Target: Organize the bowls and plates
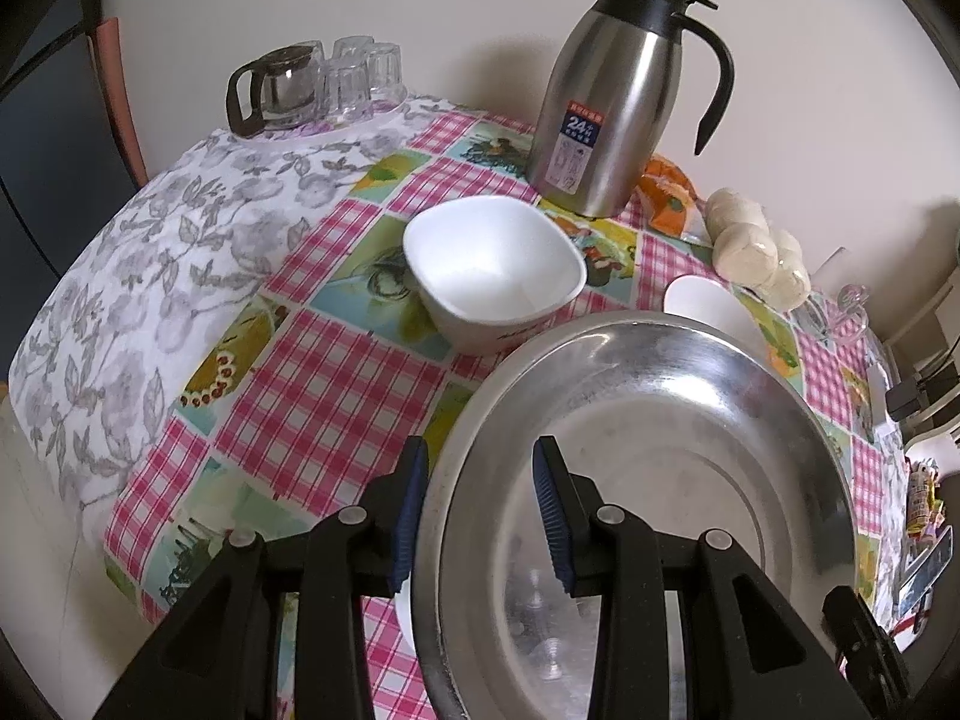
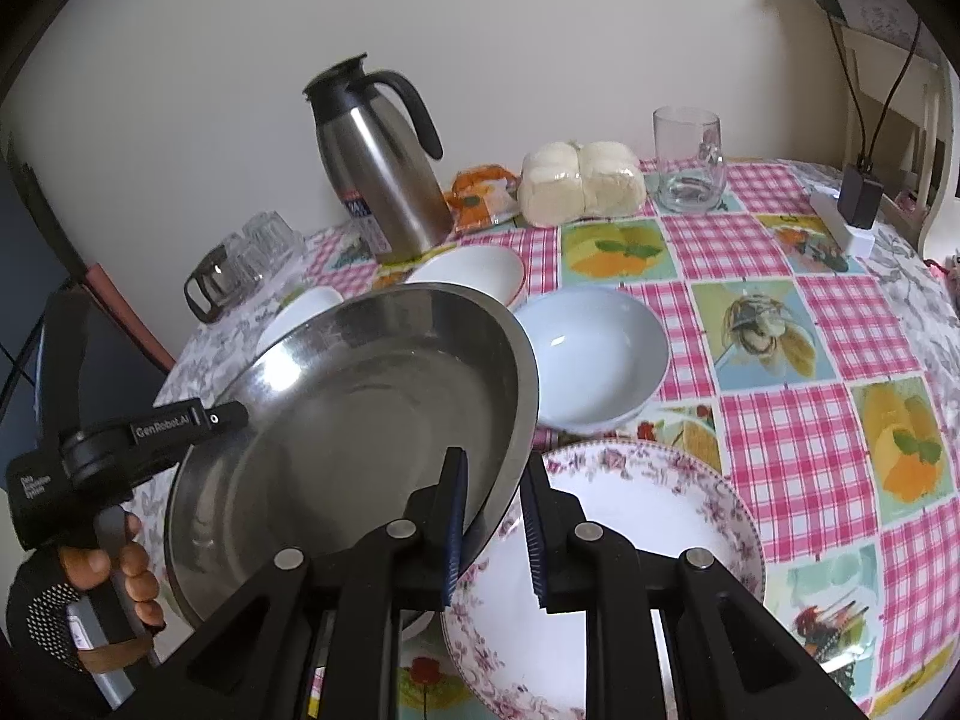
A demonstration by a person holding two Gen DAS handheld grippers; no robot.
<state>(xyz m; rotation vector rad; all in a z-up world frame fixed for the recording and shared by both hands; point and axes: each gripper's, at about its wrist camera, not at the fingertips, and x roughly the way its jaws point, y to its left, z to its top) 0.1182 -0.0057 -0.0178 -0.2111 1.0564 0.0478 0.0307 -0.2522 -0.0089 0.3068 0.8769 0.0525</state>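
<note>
Both grippers' fingers (image 2: 456, 516) are clamped on opposite rims of the steel basin (image 1: 630, 450), held tilted above the floral plate (image 2: 630, 540); slipping could be caused by the thin rim grip

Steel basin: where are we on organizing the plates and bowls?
Done: nothing looks stacked yet. In hand: both hand-held grippers, left and right, clamp opposite rims of the steel basin, tilted above the table. Left: the square white bowl, pale round bowl, white dish and floral plate sit separate on the tablecloth.
</note>
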